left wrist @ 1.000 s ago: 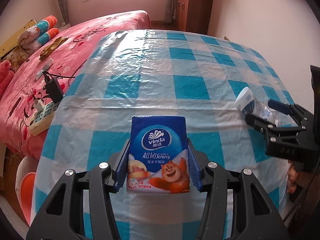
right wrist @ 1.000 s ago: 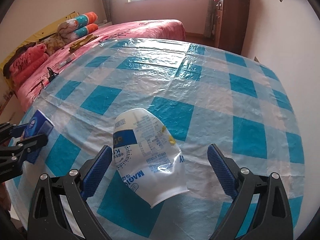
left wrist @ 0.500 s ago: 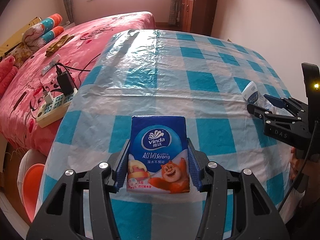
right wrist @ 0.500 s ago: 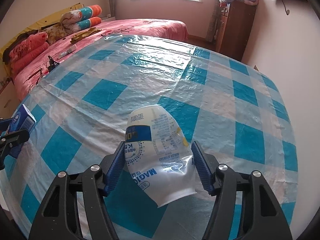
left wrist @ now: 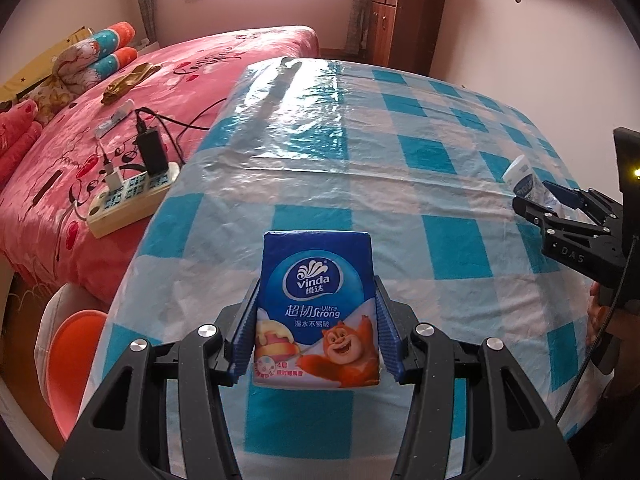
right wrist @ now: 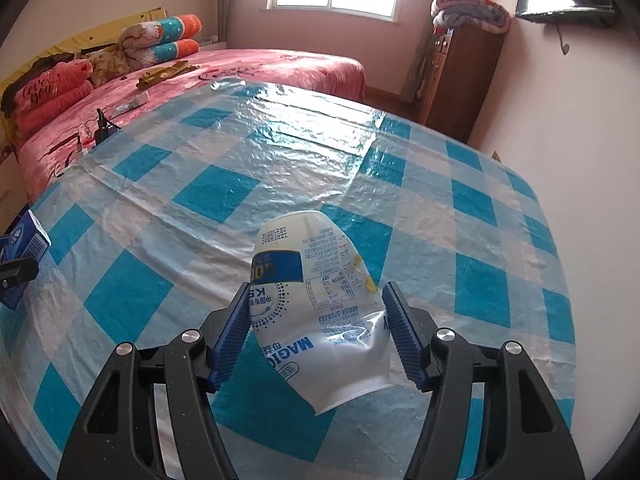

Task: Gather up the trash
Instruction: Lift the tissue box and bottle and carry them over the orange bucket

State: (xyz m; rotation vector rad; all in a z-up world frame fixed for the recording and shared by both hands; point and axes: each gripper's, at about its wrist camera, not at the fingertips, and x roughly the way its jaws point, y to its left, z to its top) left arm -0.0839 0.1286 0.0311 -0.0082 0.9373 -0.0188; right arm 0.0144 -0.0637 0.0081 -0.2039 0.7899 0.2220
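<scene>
My left gripper (left wrist: pixel 317 282) is shut on a blue Vinda tissue pack (left wrist: pixel 316 320), held upright over the near left part of the blue-and-white checked table (left wrist: pixel 360 160). In the right wrist view, my right gripper (right wrist: pixel 317 286) is shut on a crumpled white plastic cup (right wrist: pixel 320 320) with blue print. Both ribbed pads press its sides, and its open rim points toward the camera. The left wrist view has the right gripper (left wrist: pixel 534 194) at the table's right edge with the cup (left wrist: pixel 520 176) sticking out of it. The tissue pack (right wrist: pixel 24 236) shows at the far left of the right wrist view.
A pink bed (left wrist: pixel 120 120) runs along the table's left side, with a power strip and chargers (left wrist: pixel 132 196) on it near the table edge. An orange basin (left wrist: pixel 68 360) sits on the floor at lower left. A wooden cabinet (left wrist: pixel 404 20) stands at the back, a wall on the right.
The right jaws, wide apart a second ago, have closed onto the cup. The left gripper has carried the tissue pack toward the table's left edge, bringing the bed and power strip closer.
</scene>
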